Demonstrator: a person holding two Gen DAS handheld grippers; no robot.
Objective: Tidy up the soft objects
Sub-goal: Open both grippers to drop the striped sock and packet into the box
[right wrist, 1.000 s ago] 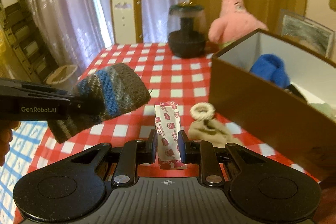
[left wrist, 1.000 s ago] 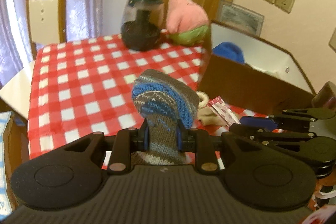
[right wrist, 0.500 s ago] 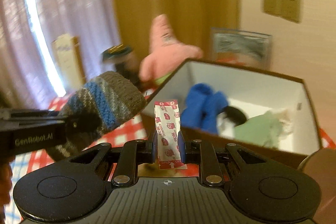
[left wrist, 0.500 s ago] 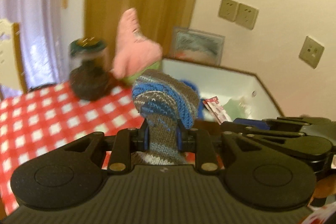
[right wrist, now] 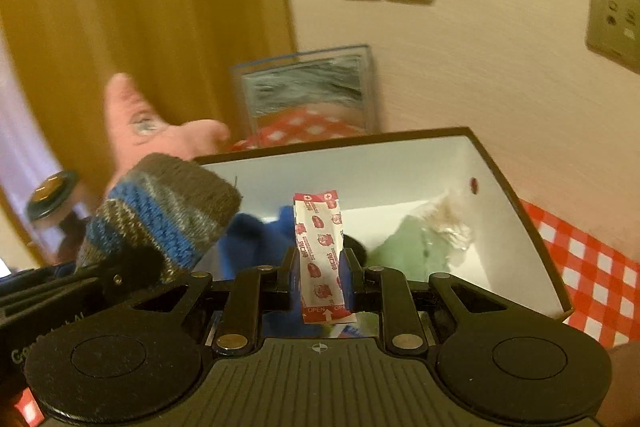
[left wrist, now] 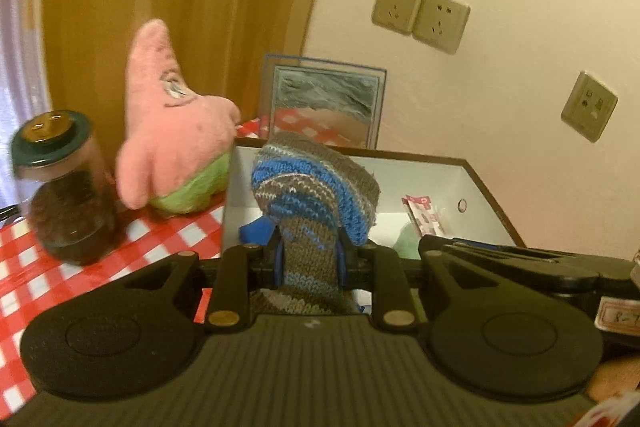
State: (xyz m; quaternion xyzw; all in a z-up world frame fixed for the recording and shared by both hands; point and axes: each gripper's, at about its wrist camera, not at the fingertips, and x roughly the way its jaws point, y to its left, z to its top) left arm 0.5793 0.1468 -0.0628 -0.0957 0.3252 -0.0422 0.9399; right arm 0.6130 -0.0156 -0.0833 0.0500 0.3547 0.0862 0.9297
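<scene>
Both grippers have travelled from above the checked surface to a position over the open box; one second ago the box lay to the right, now its white interior sits directly ahead in both wrist views.

State of the fingers:
- Left gripper: fingers pinch the striped knitted sock at its narrow part. The rounded end stands above the fingers, over the near left portion of the box.
- Right gripper: fingers pinch the red-and-white plaster sachet, which stands upright over the middle of the box.

Likely faults from this position:
1. Collision. The two grippers are just beside each other, and the sock overlaps the left edge of the right wrist view. Simultaneous release or lateral motion may knock one against the other.
2. Missed drop. The sock hangs near the left wall of the box; released too early, it may catch on the rim and fall back onto the surface.
3. Sachet drift. The sachet looks light and flat, so it may flutter or cling to a finger pad on release.

Count:
- Grippers: two.
- Held items: two (one sock, one sachet).
- Box: one, already containing one blue soft item and one pale green item; other contents cannot be made out.
- Pink star plush: one, on the surface beside the box.
- Dark-lidded jar: one.
</scene>
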